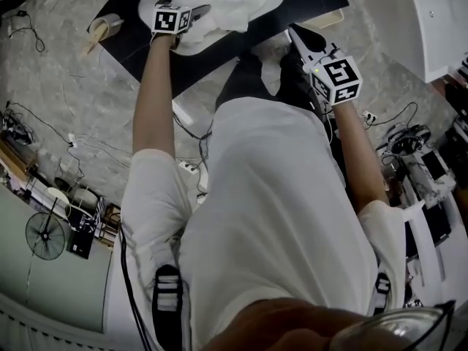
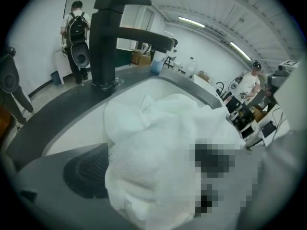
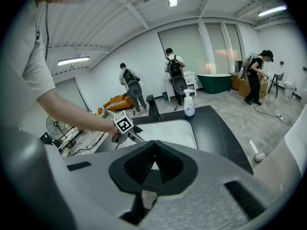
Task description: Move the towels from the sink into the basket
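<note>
My left gripper (image 1: 199, 12) stands wide open around the white, crumpled towel (image 2: 158, 147); my right gripper (image 3: 153, 147) is closed, empty.

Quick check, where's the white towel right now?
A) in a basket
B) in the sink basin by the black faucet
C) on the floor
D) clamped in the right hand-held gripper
B: the white towel lies heaped in the sink beside the black faucet, with the left hand-held gripper at it, jaws wide apart.
</note>
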A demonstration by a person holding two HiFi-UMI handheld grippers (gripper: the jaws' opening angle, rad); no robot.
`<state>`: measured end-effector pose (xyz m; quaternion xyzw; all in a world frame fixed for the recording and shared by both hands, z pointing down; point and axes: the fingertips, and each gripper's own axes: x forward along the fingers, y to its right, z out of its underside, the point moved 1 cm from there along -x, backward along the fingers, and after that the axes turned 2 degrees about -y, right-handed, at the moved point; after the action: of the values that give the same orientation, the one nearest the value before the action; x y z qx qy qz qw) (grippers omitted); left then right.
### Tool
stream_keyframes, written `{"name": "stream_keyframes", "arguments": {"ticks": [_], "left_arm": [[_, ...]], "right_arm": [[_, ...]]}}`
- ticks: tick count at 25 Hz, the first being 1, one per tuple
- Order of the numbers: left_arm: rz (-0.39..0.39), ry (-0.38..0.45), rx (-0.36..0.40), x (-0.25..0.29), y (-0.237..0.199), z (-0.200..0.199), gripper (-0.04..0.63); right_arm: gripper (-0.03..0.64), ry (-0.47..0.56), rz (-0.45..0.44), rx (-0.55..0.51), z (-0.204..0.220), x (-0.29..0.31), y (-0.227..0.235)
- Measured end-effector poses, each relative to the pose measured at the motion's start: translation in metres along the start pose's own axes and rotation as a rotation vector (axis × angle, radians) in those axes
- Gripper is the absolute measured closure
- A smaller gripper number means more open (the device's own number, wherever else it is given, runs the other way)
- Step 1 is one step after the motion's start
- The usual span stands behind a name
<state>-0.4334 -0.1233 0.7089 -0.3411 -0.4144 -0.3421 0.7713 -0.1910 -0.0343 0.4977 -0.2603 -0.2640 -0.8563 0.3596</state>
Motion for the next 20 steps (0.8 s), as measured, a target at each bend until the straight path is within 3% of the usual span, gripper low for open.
{"name": "stream_keyframes", "arguments": {"ticks": [3, 6, 7, 9, 12, 15, 20], "left_arm": [[0.024, -0.024, -0.002, 0.01, 0.006, 0.002, 0.067], [0.085, -0.064, -0.056, 0.022, 0.019, 0.02, 0.09], [0.09, -0.069, -0.065, 0.022, 0.023, 0.024, 0.138], [0.083, -0.066, -0.073, 0.015, 0.029, 0.03, 0.3], [0.058, -0.059, -0.076, 0.002, 0.04, 0.04, 0.43], [0.053, -0.028, -0.095, -0.017, 0.054, 0.045, 0.46], [0.023, 0.095, -0.126, -0.075, 0.084, 0.033, 0.469]], "right_arm": [[0.62, -0.021, -0.013, 0.013, 0.008, 0.017, -0.003], [0.62, -0.027, -0.024, 0.026, 0.011, 0.025, -0.008], [0.62, -0.026, -0.028, 0.027, 0.011, 0.026, -0.009], [0.62, -0.024, -0.035, 0.023, 0.01, 0.026, -0.013], [0.62, -0.021, -0.037, 0.004, 0.006, 0.023, -0.017], [0.62, -0.012, -0.029, -0.018, 0.0, 0.012, -0.02], [0.62, 0.013, -0.03, -0.065, -0.008, -0.014, -0.023]]}}
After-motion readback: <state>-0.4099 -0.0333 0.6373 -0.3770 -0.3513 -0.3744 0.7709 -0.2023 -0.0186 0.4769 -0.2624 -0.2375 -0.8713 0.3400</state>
